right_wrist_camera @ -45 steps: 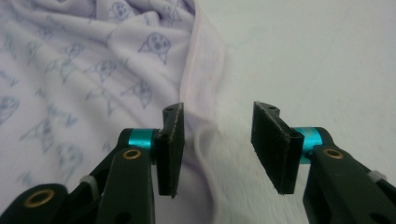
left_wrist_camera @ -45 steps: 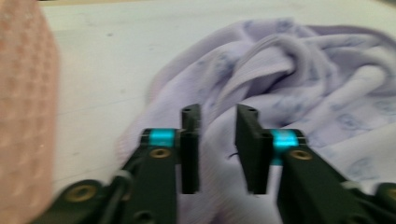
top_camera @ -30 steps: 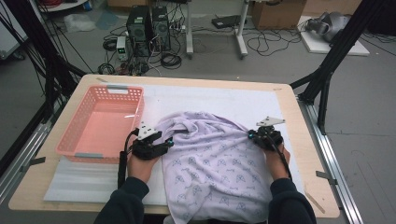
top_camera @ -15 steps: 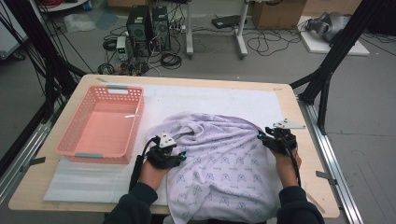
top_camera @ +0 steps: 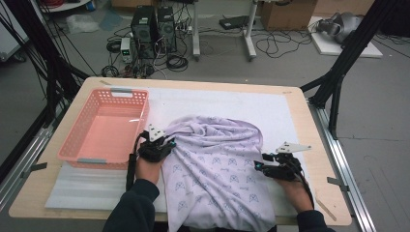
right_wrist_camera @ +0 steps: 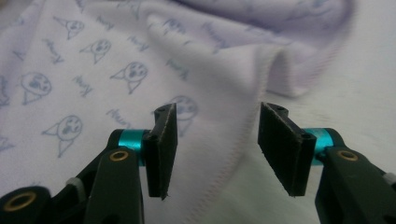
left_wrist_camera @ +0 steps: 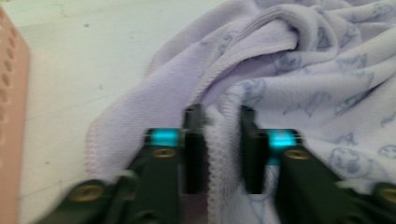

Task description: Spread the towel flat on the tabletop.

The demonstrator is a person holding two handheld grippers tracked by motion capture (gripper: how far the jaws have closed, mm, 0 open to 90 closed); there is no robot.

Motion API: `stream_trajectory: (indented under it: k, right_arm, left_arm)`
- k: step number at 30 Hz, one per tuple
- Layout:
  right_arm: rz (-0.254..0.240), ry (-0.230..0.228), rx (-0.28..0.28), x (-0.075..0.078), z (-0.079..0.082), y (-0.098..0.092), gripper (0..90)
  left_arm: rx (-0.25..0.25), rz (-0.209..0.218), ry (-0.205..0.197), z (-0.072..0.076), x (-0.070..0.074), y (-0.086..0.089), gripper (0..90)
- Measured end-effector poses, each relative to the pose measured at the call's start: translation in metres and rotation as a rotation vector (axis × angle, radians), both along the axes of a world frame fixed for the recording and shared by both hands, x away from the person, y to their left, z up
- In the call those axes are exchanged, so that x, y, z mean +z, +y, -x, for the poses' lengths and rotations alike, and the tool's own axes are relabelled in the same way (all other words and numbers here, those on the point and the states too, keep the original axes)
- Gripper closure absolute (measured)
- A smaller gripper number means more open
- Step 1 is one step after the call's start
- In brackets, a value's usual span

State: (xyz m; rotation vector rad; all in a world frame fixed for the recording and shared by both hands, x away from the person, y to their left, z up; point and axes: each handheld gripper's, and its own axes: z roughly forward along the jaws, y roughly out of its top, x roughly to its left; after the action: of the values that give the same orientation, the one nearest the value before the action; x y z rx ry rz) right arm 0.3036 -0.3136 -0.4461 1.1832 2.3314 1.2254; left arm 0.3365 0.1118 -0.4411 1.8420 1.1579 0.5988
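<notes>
A lilac cloth (top_camera: 217, 159) with a small blue print lies bunched on the white mat and hangs over the table's near edge. My left gripper (top_camera: 162, 145) is at the cloth's left side. In the left gripper view (left_wrist_camera: 219, 112) its jaws have just been closing and stand narrowly apart, with the stitched hem (left_wrist_camera: 217, 154) running between them. My right gripper (top_camera: 259, 165) is at the cloth's right edge. In the right gripper view (right_wrist_camera: 215, 112) its jaws have just been opening and stand wide apart above the cloth's hem (right_wrist_camera: 233, 154), touching nothing.
A pink plastic basket (top_camera: 130, 92) stands on the left of the table, close beside my left gripper. The white mat (top_camera: 217, 101) covers the wooden table top (top_camera: 319, 145). Black frame legs and cables are on the floor beyond the far edge.
The right gripper has let go of the cloth and drawn back toward the near edge, its jaws opening. The left gripper shifted right, then back left, and its jaws narrowed around the hem.
</notes>
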Motion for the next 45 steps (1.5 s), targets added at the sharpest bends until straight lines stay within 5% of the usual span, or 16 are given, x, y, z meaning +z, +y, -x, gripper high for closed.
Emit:
stream_trajectory:
  k: [2, 4, 5, 7, 9, 11, 20, 30, 31, 32, 33, 35, 36, 39, 43, 45]
  right_arm:
    - [0.067, 0.006, -0.002, -0.004, -0.003, 0.011, 52.0]
    - [0.134, -0.033, -0.010, -0.002, -0.004, 0.014, 82.5]
    - [0.180, -0.058, -0.017, 0.001, -0.005, 0.013, 87.3]
    - [0.268, -0.114, -0.103, 0.002, -0.010, 0.006, 88.0]
    - [0.278, -0.132, -0.194, 0.001, -0.016, -0.005, 88.0]
    - [0.236, -0.107, -0.261, -0.001, -0.021, -0.016, 87.0]
    - [0.125, -0.139, -0.220, 0.009, 0.005, -0.019, 57.5]
    - [0.188, -0.101, -0.164, 0.001, 0.064, -0.009, 48.8]
    - [0.172, -0.071, -0.154, -0.001, 0.071, -0.008, 48.4]
    - [0.169, -0.050, -0.145, -0.003, 0.074, -0.007, 50.7]
    - [0.149, -0.058, -0.162, -0.004, 0.080, -0.006, 59.4]
    - [0.132, -0.044, -0.123, -0.003, 0.087, -0.006, 83.8]
    - [0.147, -0.043, -0.127, -0.002, 0.088, -0.005, 85.6]
    - [0.179, -0.049, -0.166, 0.001, 0.080, -0.004, 86.1]
    - [0.125, -0.108, -0.257, 0.001, 0.069, 0.000, 82.8]
    - [0.117, -0.106, -0.272, 0.001, 0.069, 0.002, 69.0]
  left_arm:
    - [-0.019, 0.039, 0.009, 0.002, 0.002, 0.000, 59.1]
    - [-0.021, 0.046, 0.003, 0.004, 0.003, 0.000, 51.5]
    - [-0.054, 0.081, 0.006, 0.010, 0.006, 0.002, 49.5]
    - [-0.084, 0.081, 0.001, 0.017, 0.008, 0.003, 49.1]
    - [-0.122, 0.085, 0.016, 0.023, 0.009, 0.004, 48.9]
    - [-0.143, 0.083, 0.021, 0.030, 0.007, 0.005, 48.1]
    - [-0.198, 0.105, 0.086, 0.058, -0.003, 0.009, 44.7]
    - [-0.278, 0.095, 0.138, 0.100, -0.013, 0.002, 44.4]
    - [-0.283, 0.034, 0.100, 0.109, -0.014, -0.005, 54.2]
    - [-0.283, 0.034, 0.100, 0.109, -0.014, -0.005, 72.4]
    - [-0.277, -0.022, 0.084, 0.112, -0.012, -0.007, 87.8]
    - [-0.209, -0.039, 0.081, 0.108, -0.008, -0.001, 88.4]
    - [-0.209, -0.039, 0.081, 0.108, -0.008, -0.001, 88.5]
    - [-0.104, 0.000, 0.074, 0.091, -0.006, 0.018, 88.6]
    - [-0.080, 0.029, 0.033, 0.085, -0.004, 0.016, 85.3]
    - [-0.069, 0.101, 0.036, 0.089, -0.003, 0.019, 59.2]
